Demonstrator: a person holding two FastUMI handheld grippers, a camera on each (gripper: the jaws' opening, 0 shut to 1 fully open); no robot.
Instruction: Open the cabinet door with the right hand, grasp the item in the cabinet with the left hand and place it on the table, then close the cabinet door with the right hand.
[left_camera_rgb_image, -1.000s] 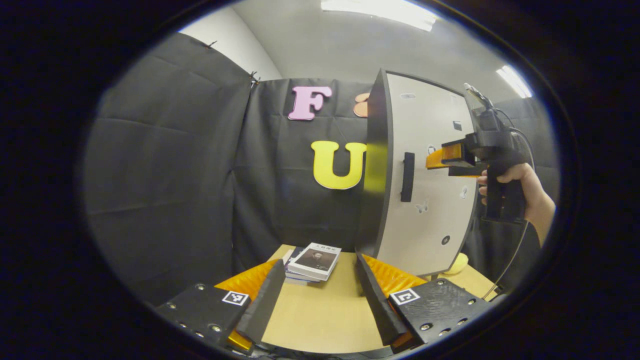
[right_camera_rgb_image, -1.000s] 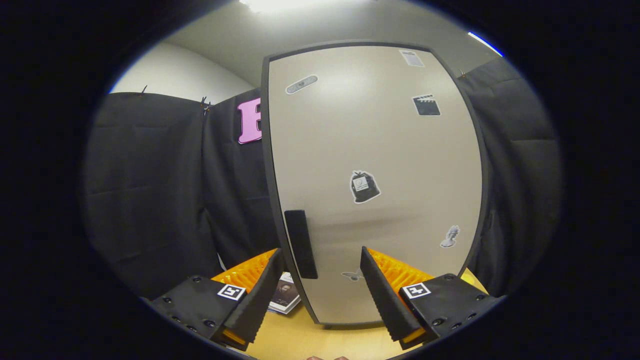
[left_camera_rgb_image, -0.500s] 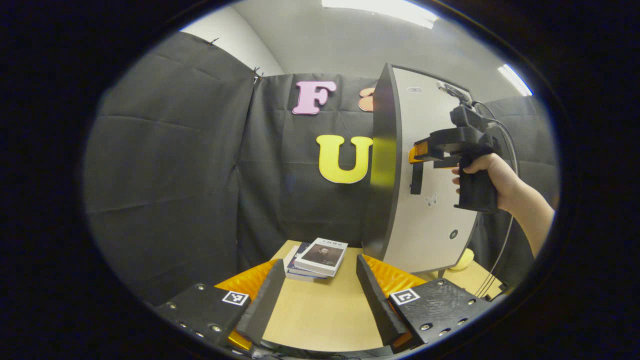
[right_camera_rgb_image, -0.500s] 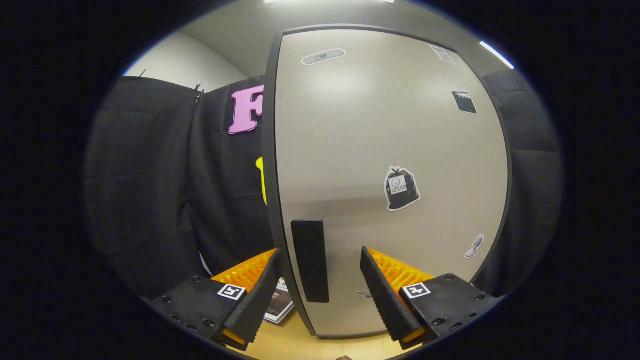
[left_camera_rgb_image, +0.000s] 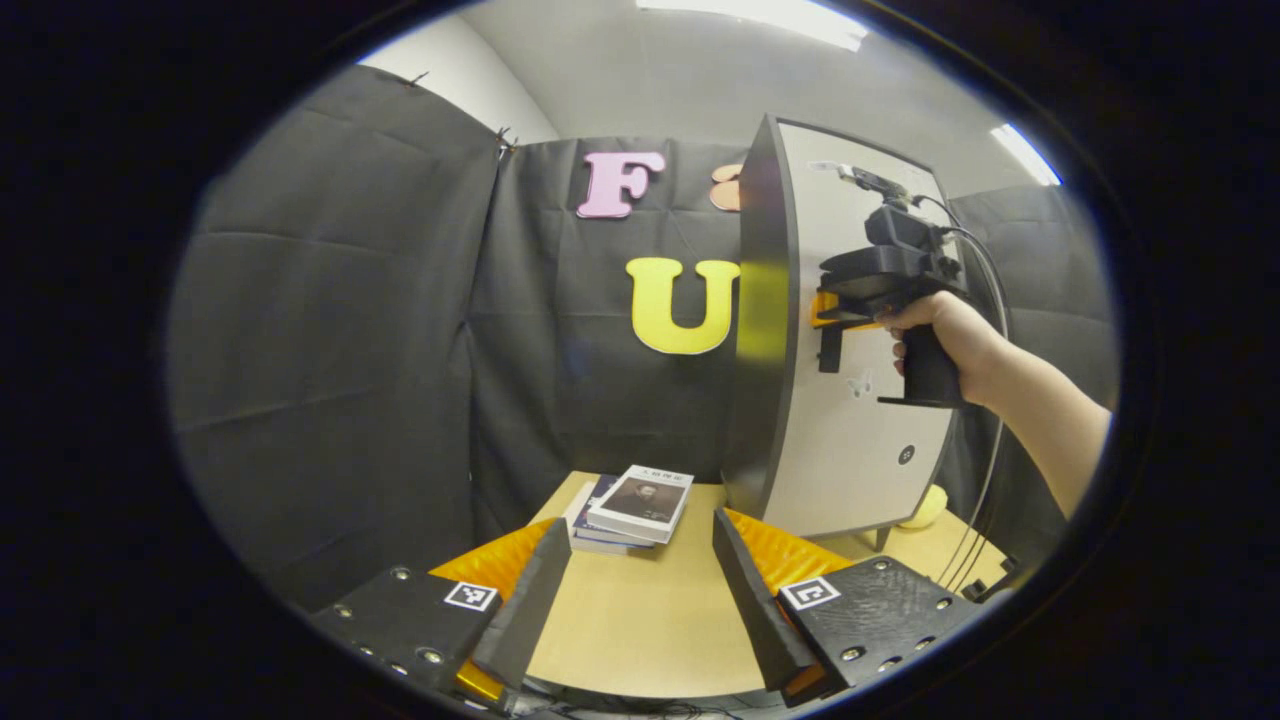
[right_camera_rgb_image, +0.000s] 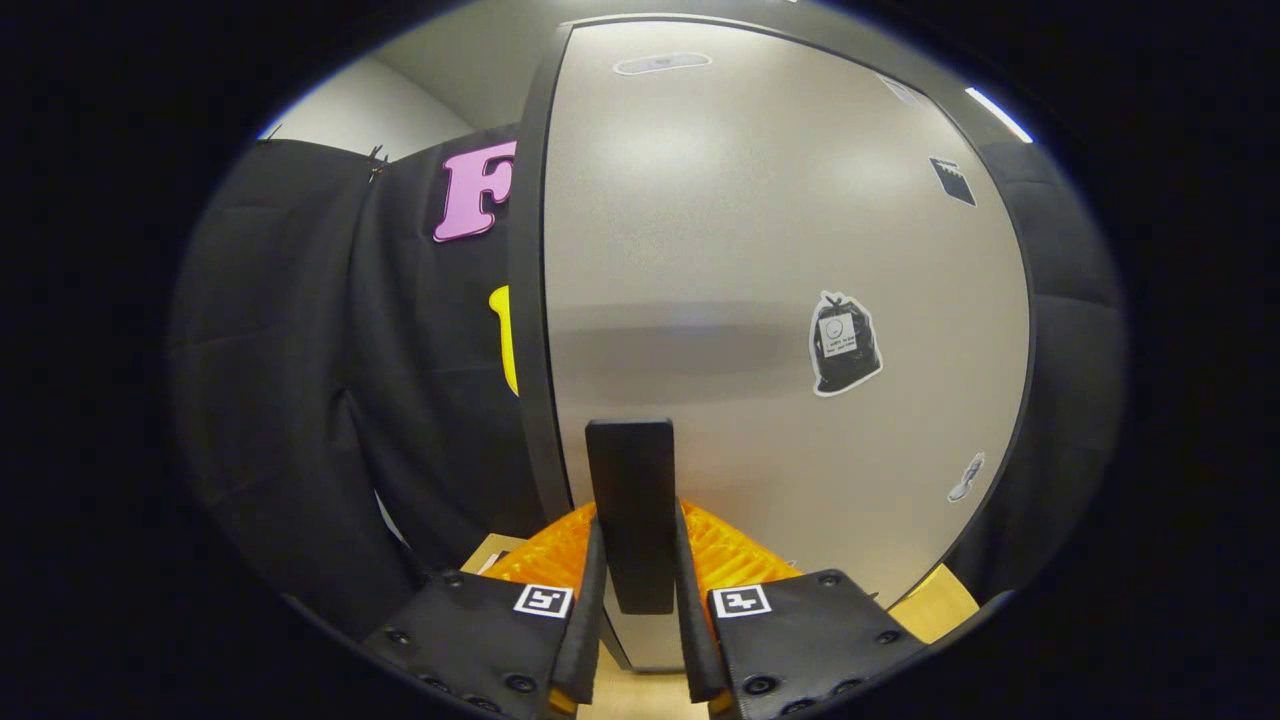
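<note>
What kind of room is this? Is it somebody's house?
Probably not a house. It looks like a small booth for practising chores. Black cloth hangs as walls, and a lone cabinet stands on a wooden table beside a stack of books. The right gripper clamps the cabinet's door handle.

Closed grey cabinet door (right_camera_rgb_image: 780, 250), black handle (right_camera_rgb_image: 630, 510) gripped

Lighting: bright, even; ceiling strips (left_camera_rgb_image: 750, 18) overhead. Soft glare and a faint shadow band on door (right_camera_rgb_image: 760, 250). Focus sharp; strong fisheye bending at edges.
</note>
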